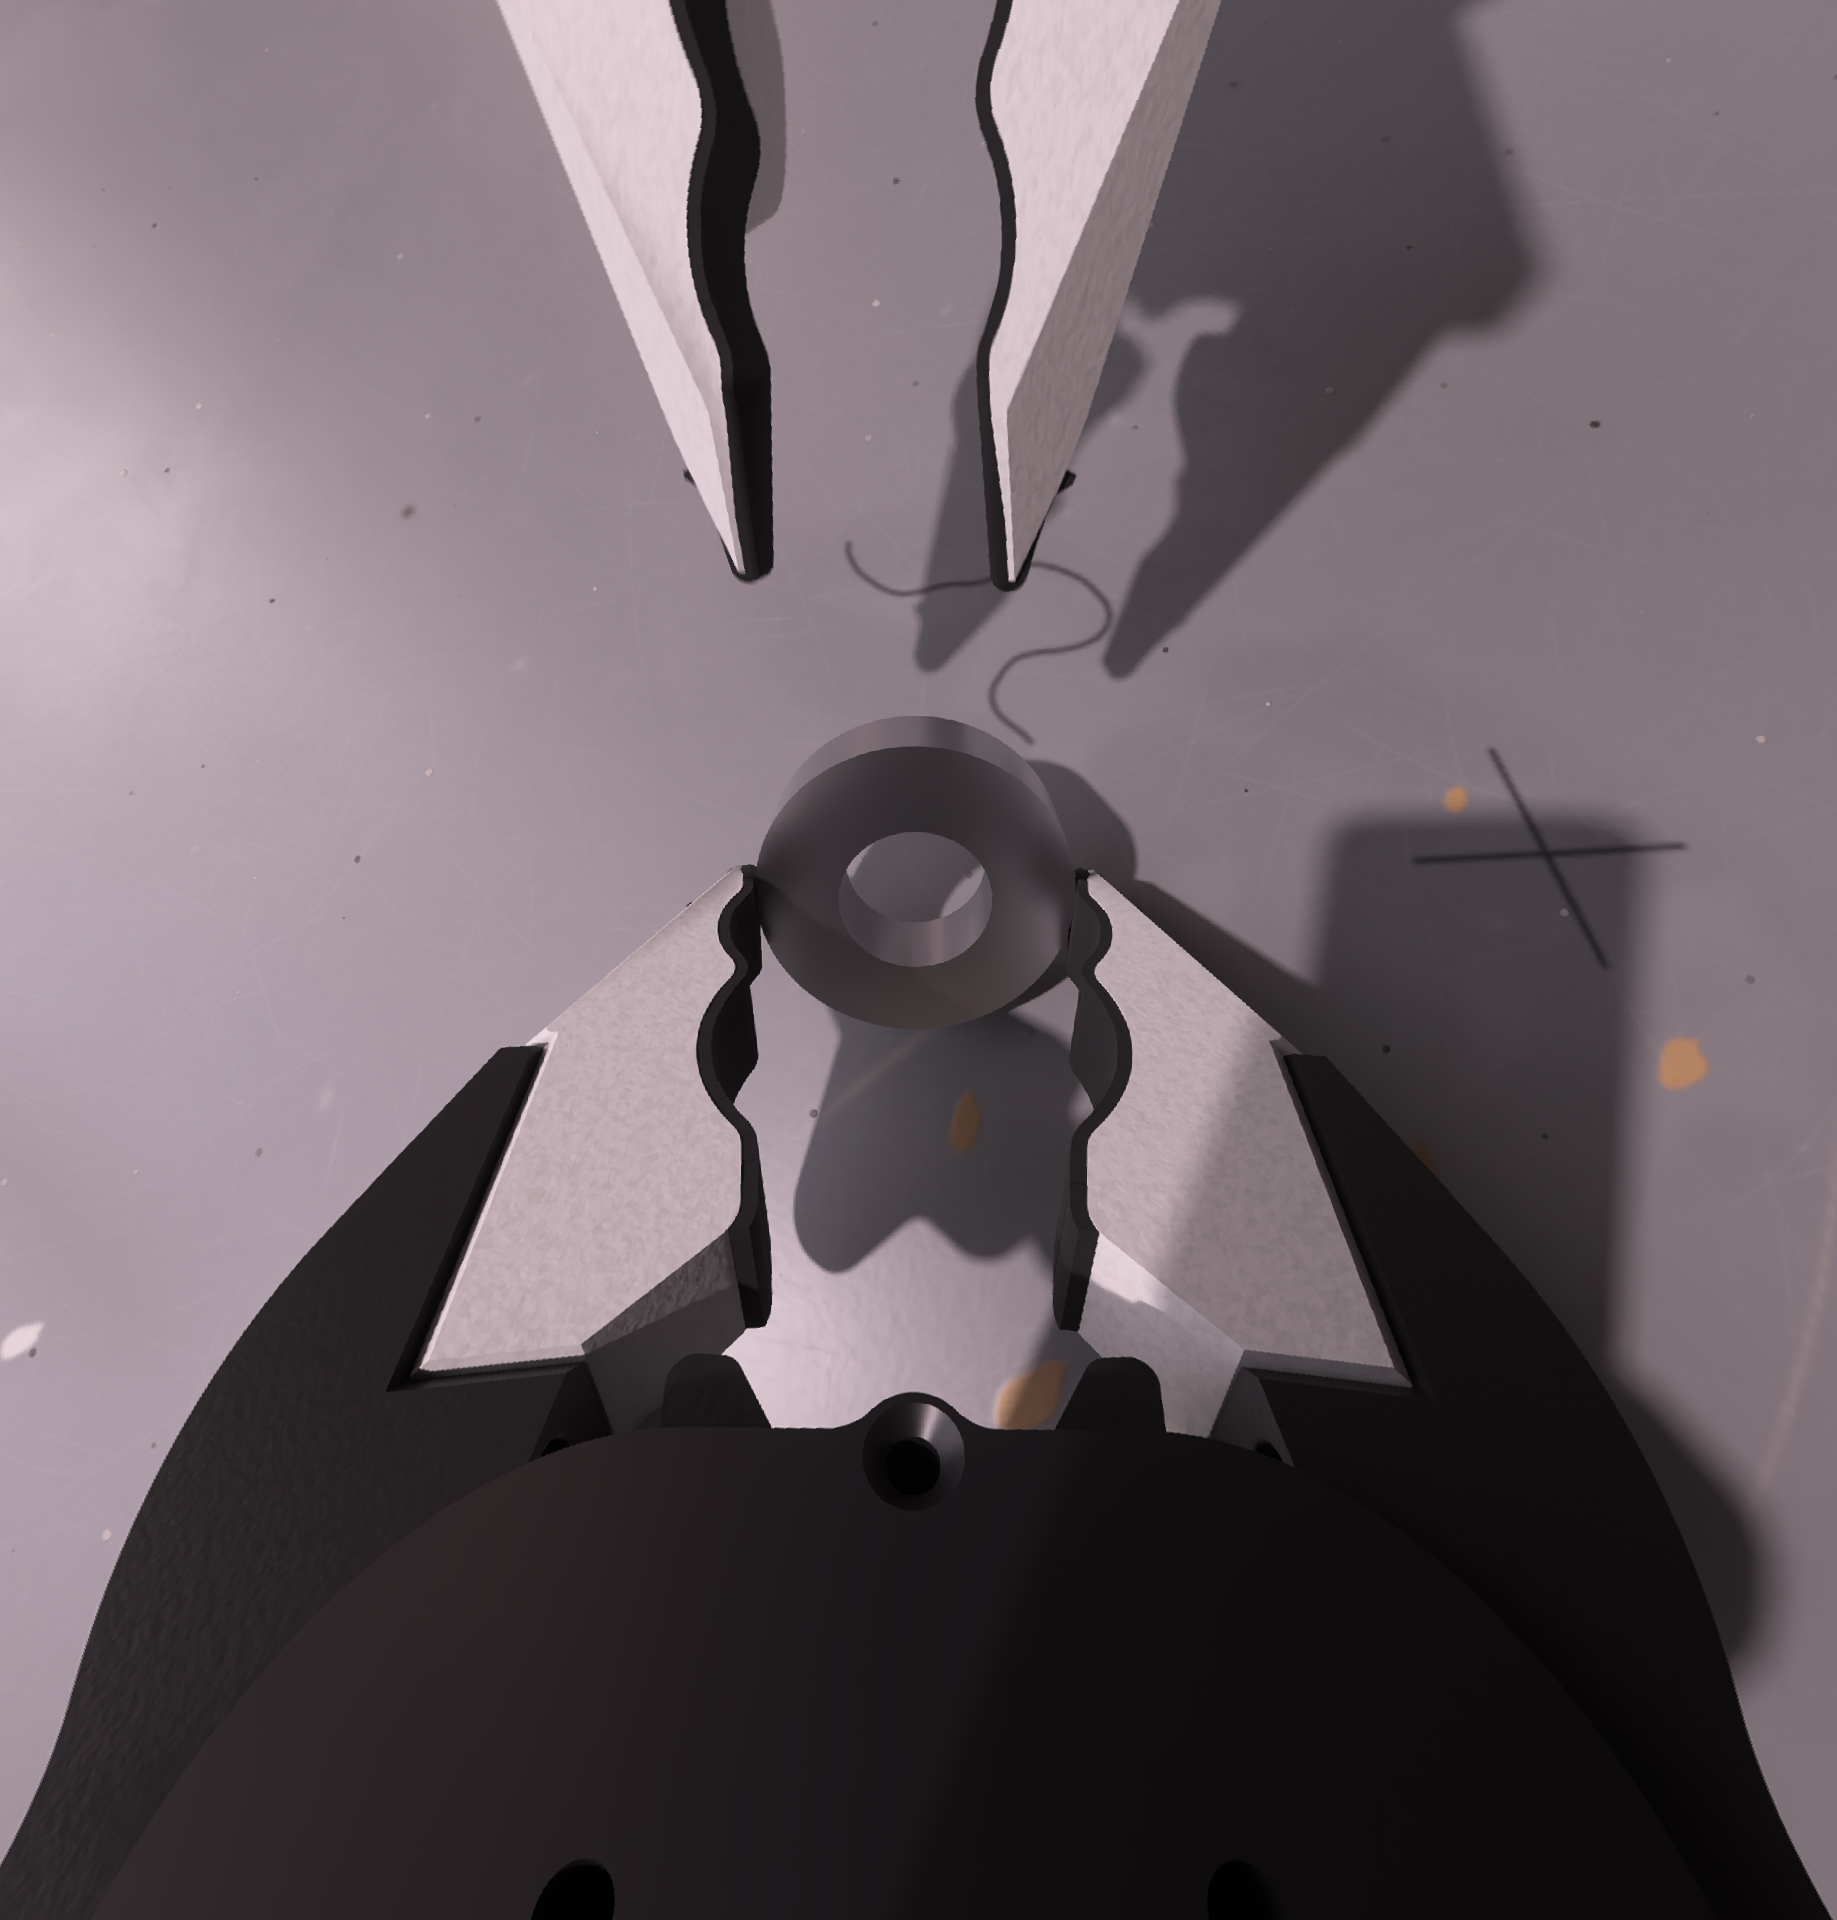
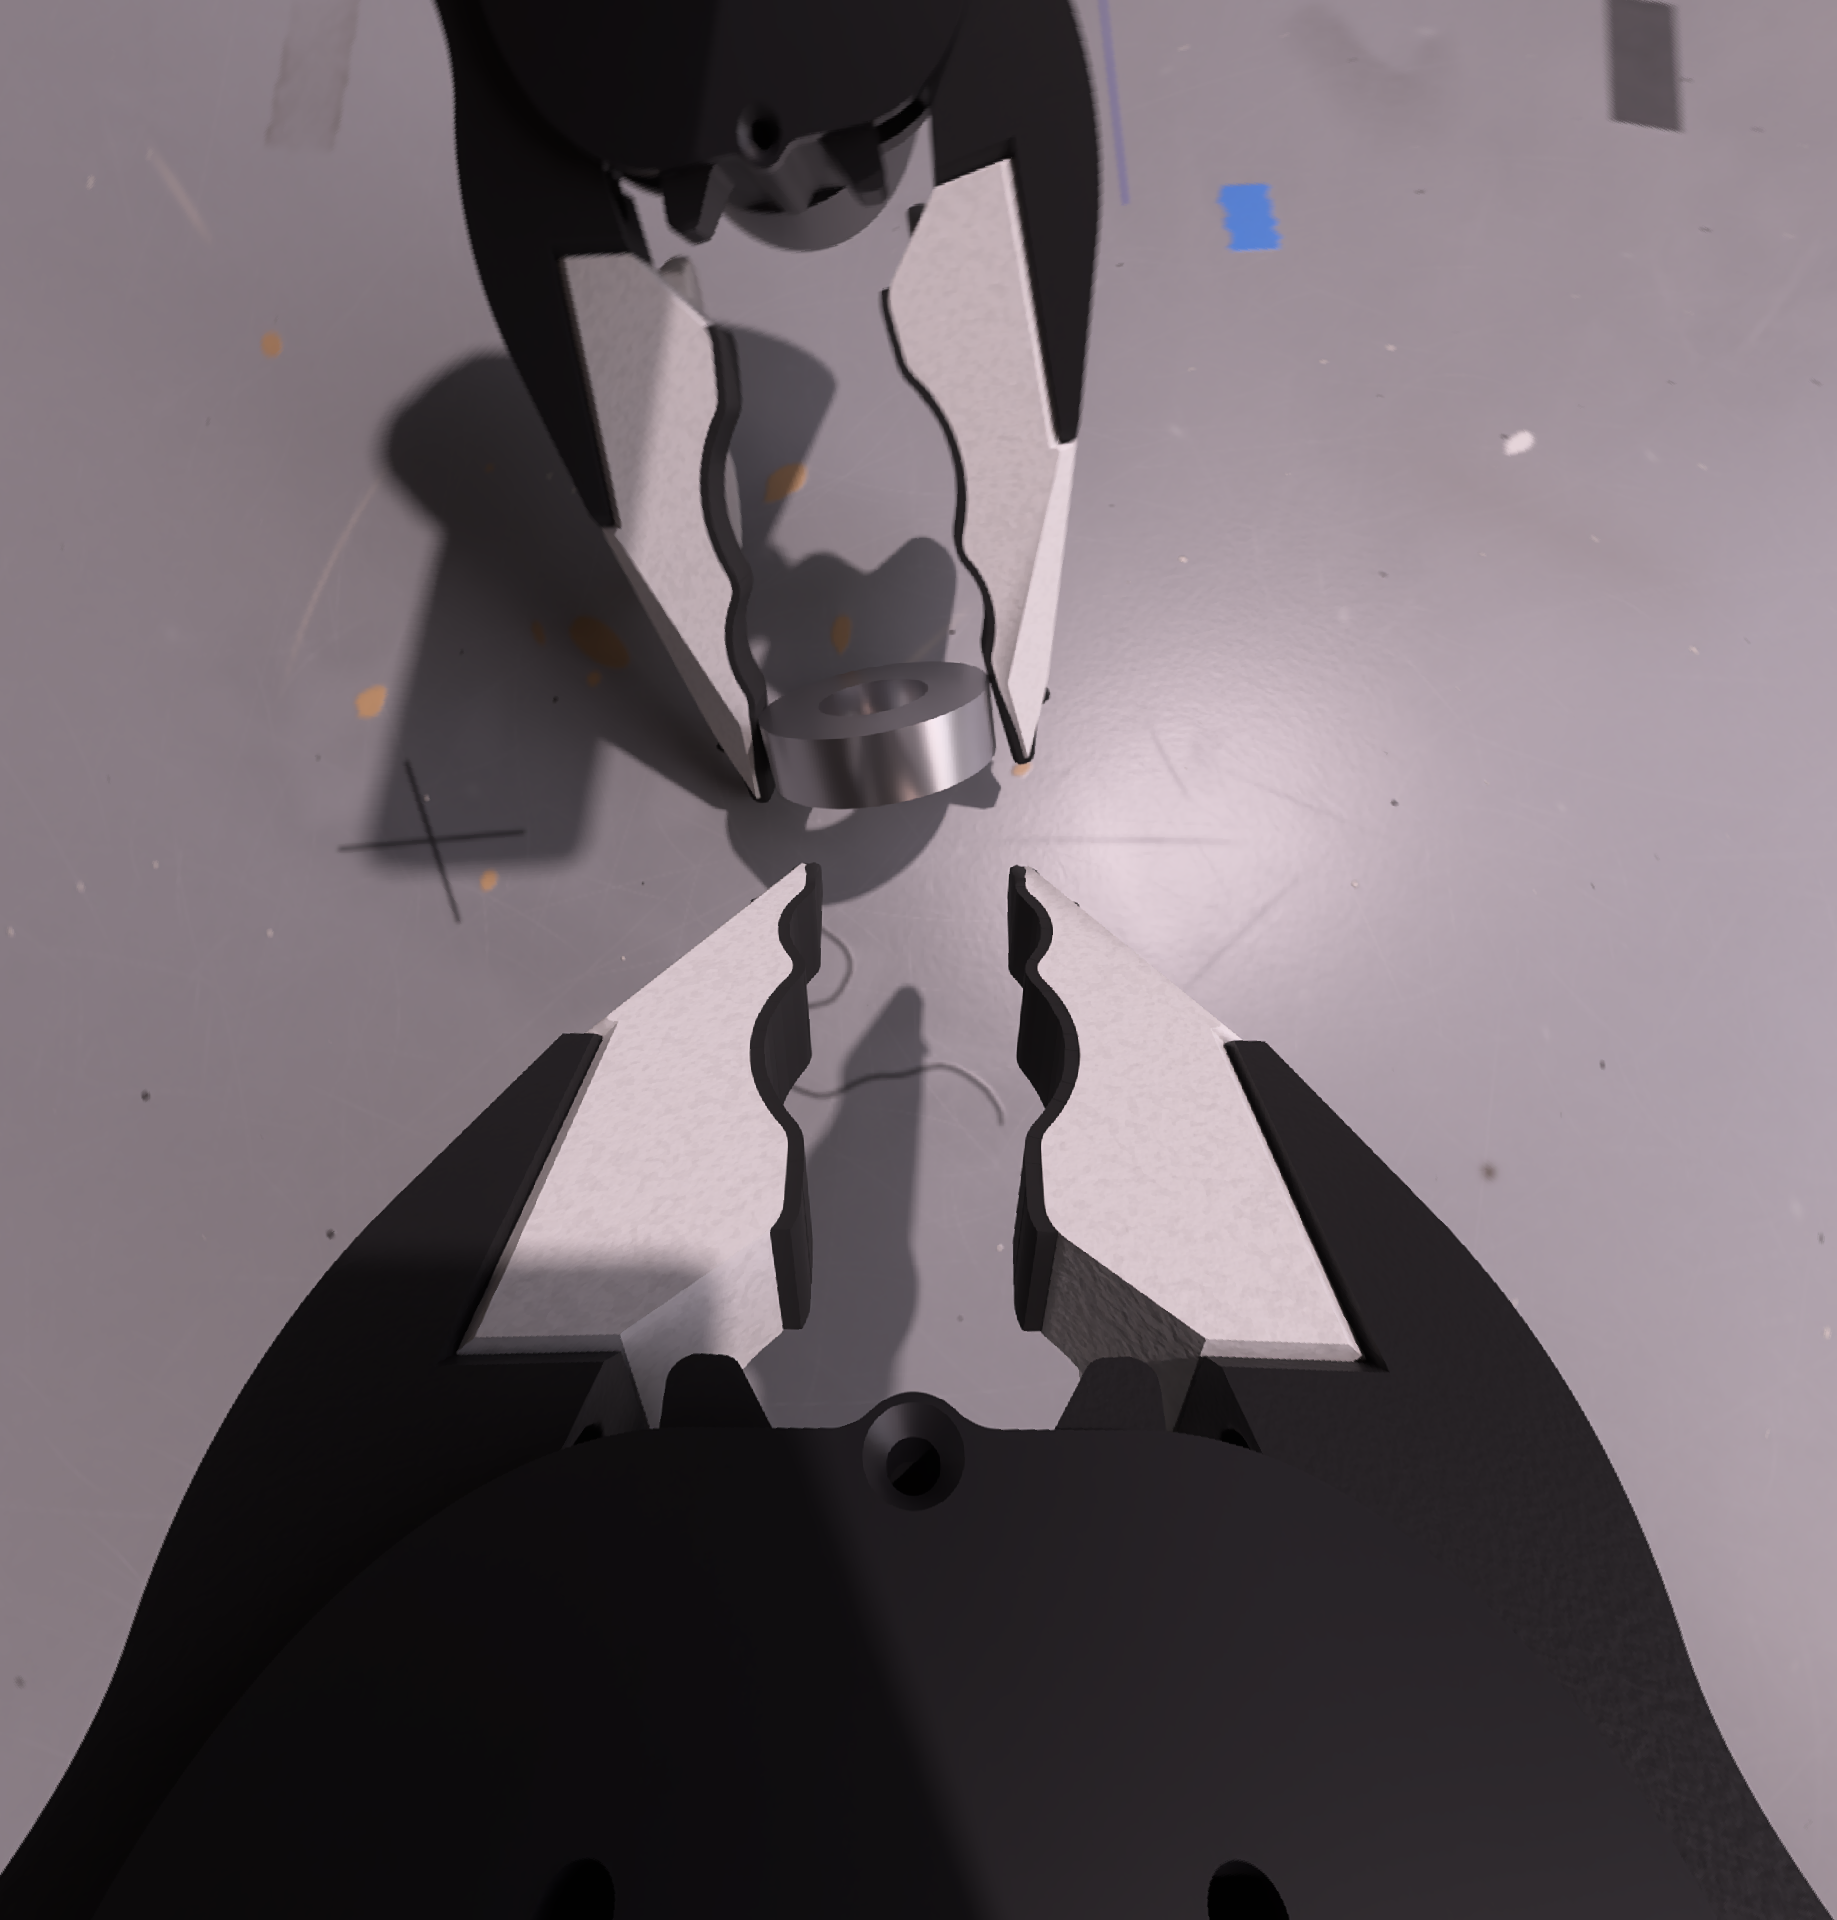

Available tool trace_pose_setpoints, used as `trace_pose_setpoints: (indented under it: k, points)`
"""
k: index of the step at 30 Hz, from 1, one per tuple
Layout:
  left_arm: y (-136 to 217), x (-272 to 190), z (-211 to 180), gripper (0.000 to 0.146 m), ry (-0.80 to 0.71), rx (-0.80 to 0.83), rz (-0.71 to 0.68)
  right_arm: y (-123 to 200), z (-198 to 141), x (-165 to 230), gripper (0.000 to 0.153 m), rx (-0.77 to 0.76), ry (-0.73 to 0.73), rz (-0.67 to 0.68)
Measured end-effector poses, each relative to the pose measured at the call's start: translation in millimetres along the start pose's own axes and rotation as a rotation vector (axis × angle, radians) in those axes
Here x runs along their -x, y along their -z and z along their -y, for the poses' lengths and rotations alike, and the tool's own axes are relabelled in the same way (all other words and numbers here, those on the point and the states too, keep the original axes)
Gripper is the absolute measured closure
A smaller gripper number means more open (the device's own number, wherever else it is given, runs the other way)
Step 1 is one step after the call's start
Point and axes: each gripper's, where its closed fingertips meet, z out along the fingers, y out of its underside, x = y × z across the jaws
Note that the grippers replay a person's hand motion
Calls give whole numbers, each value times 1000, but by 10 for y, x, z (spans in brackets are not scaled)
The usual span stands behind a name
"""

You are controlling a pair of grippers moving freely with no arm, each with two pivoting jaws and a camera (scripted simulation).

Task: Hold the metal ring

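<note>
Left hand-held gripper: closed onto the metal ring, one fingertip pad against each side of its outer wall; grip is at the very tips only.
Metal ring: thick grey steel ring with a round bore, held clear of the worktop; its shadow falls on the surface beneath. In the left wrist view the bore faces the camera; in the right wrist view it shows edge-on, flat face up, slightly tilted.
Right hand-held gripper: jaws parted, nothing between them. It faces the left one tip to tip and stands near the ring, apart from it.
Right fingers: white with black wavy inner pads, entering from the top of the left wrist view.
Containers: none seen in either view.
Thread: thin dark curl lying on the worktop below the right fingertips.
Cross mark: two thin dark lines drawn on the worktop, beside the left gripper.
Worktop: grey, scuffed, with fine scratches, orange specks, a white fleck, a blue patch and dark tape strips at the far edge.
Lighting: bright patch right of the ring in the right wrist view; hard shadows of both grippers.
Room: not visible beyond the worktop.
</note>
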Motion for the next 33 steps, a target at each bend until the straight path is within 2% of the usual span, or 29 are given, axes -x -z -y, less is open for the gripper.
trace_pose_setpoints:
  k: [6, 15, 24, 33]
  points:
    - [-2, 0, 0, 86, -2, -1, -8, -28, 6, -3, 115, 34, 85, 68]
    - [-3, -3, 3, 86, -7, -3, -10, -55, 12, 2, 120, 82, 112, 139]
    - [-2, -7, 3, 86, -10, -4, -12, -53, 30, 10, 119, 144, 171, 116]
    - [-4, -9, 4, 86, -15, -4, -12, -69, 24, 17, 119, 215, 179, 174]
